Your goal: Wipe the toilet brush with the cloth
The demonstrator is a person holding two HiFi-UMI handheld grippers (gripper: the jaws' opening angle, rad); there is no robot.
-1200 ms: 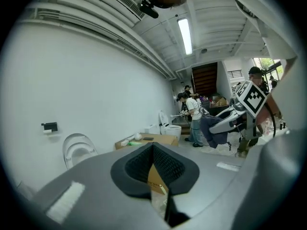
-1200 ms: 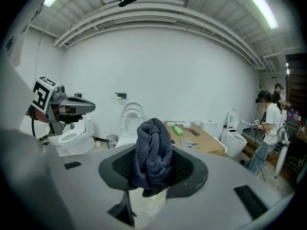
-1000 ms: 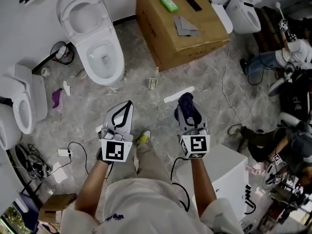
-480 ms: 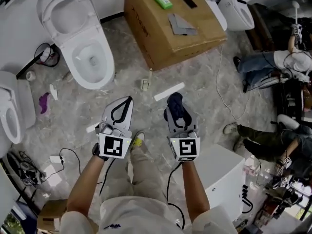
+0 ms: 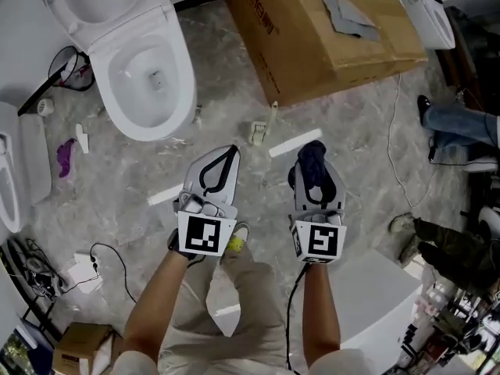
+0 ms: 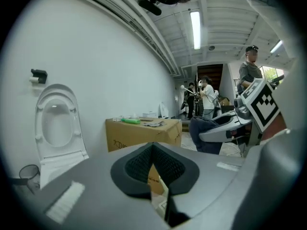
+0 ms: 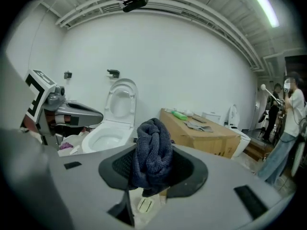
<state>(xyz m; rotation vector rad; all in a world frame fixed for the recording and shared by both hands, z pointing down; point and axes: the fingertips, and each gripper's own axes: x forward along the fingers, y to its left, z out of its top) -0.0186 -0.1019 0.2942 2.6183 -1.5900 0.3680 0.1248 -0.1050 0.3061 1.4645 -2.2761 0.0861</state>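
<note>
A: Compared with half a second ago, the cardboard box and the toilet have slid toward the top of the head view, and both grippers now sit a little more to the right.

B: And the grippers themselves?

A: The right gripper is clenched on a dark blue cloth, which is bunched into a wad between its jaws. The left gripper is closed, tip against tip, with nothing inside.

B: Where is the toilet brush?

A: No view shows it, so I think the wiping has not begun.

B: What may go wrong?

A: The wad is held only by its middle, so rubbing could pull it out. Also, scraps and a cable lie on the floor near the person's feet, and a step could catch on them.
</note>
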